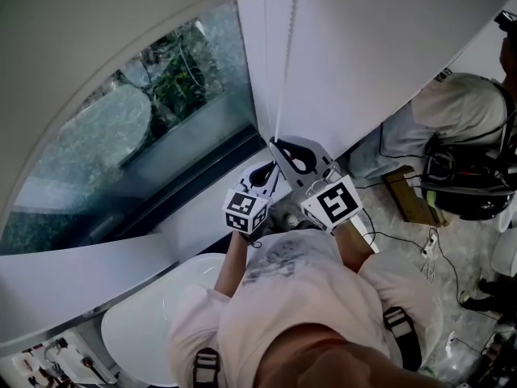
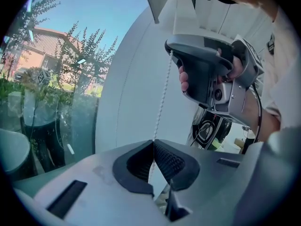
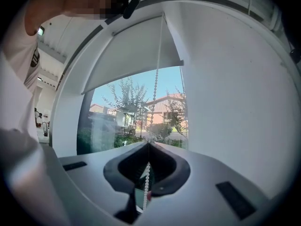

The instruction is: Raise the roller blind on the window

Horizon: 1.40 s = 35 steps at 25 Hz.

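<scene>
A white bead chain [image 1: 284, 55] hangs down the white wall beside the window [image 1: 105, 136]. My right gripper [image 1: 281, 145] is shut on the chain, and my left gripper [image 1: 269, 170] is shut on it just below. In the left gripper view the jaws [image 2: 153, 142] pinch the bead chain [image 2: 162, 98], which runs up to the right gripper [image 2: 170, 52]. The right gripper view has my right gripper [image 3: 148, 144] closed on the bead chain [image 3: 155, 88], which rises to the top of the roller blind [image 3: 134, 55]. The blind covers only the upper part of the glass.
A second person [image 1: 456, 107] with a dark bag stands at the right, near a wooden box [image 1: 408, 194] and cables [image 1: 424, 249] on the floor. A white tub [image 1: 149, 326] sits below the window sill [image 1: 194, 217]. Trees and a house show outside.
</scene>
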Each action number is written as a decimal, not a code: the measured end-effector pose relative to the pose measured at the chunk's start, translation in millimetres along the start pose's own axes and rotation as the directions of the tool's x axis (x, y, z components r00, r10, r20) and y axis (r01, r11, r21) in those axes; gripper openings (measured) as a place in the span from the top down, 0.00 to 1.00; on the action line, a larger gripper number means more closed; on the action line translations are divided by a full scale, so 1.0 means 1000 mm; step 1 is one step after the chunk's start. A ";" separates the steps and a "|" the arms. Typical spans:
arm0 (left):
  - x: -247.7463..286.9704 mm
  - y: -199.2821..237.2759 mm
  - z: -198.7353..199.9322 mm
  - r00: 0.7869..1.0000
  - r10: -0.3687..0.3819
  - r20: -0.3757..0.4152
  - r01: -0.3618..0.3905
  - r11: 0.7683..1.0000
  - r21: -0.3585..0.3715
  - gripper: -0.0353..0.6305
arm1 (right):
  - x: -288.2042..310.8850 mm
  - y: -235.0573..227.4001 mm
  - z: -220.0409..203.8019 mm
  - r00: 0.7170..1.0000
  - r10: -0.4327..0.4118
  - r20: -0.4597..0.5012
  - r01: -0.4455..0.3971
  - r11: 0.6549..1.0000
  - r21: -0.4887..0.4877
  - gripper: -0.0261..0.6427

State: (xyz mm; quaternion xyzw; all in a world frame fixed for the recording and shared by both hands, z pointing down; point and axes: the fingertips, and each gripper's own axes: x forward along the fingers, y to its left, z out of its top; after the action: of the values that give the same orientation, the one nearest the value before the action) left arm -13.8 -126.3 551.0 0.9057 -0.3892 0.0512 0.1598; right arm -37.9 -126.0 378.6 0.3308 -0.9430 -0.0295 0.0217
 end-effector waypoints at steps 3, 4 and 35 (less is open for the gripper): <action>0.003 0.002 -0.009 1.000 -0.001 -0.013 0.000 1.000 -0.005 0.93 | 0.000 0.001 -0.009 1.000 0.001 -0.013 -0.001 1.000 0.002 0.87; 0.004 0.002 -0.012 1.000 -0.001 -0.018 0.001 1.000 -0.007 0.93 | 0.000 0.001 -0.013 1.000 0.001 -0.020 -0.001 1.000 0.003 0.87; -0.026 -0.014 0.027 0.998 -0.029 0.062 0.029 1.000 0.004 0.88 | -0.005 -0.002 -0.049 0.996 0.011 -0.085 -0.010 1.000 0.016 0.87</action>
State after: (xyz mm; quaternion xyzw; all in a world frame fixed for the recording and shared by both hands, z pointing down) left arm -22.4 -108.8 516.4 0.9126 -0.3809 0.0211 0.1470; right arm -29.9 -126.5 427.6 0.3269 -0.9432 -0.0078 0.0595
